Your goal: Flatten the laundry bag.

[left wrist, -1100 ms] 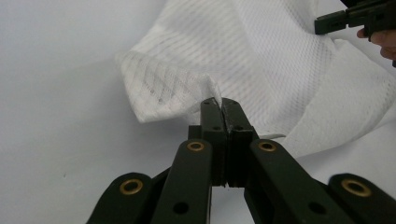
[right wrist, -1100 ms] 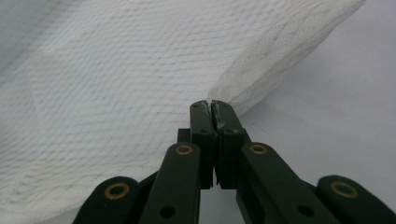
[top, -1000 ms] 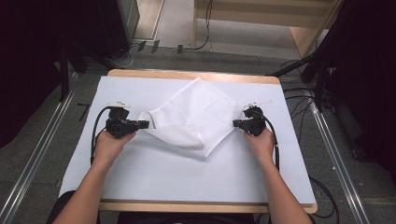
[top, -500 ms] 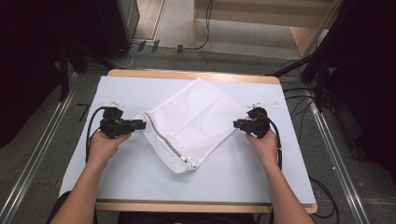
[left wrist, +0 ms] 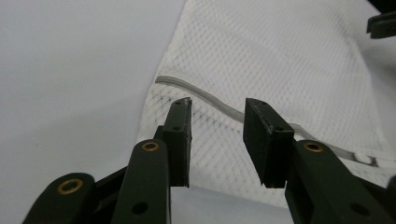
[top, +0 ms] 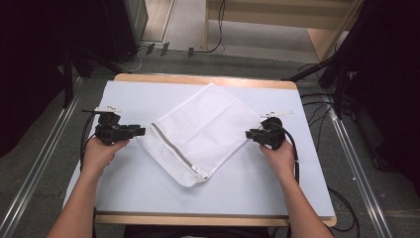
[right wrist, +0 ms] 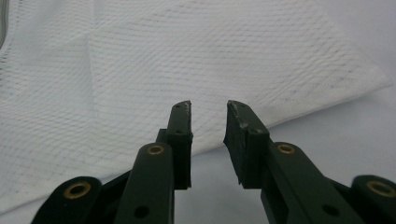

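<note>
Both grippers have let go since 1 second ago, and the white mesh bag (top: 198,131) now lies flat instead of bunched up. Nearest, the person's 2 hands hold the left gripper (top: 140,131) and the right gripper (top: 248,134) beside the bag's corners, fingers open and empty, maybe just off the cloth. Farther back, the bag's top corner nears the counter's (top: 247,188) far edge.

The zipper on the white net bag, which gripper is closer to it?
Left. The left gripper sits open just beside the zipper's upper end. The right gripper, also open, is across the mesh bag, at its opposite corner.
</note>
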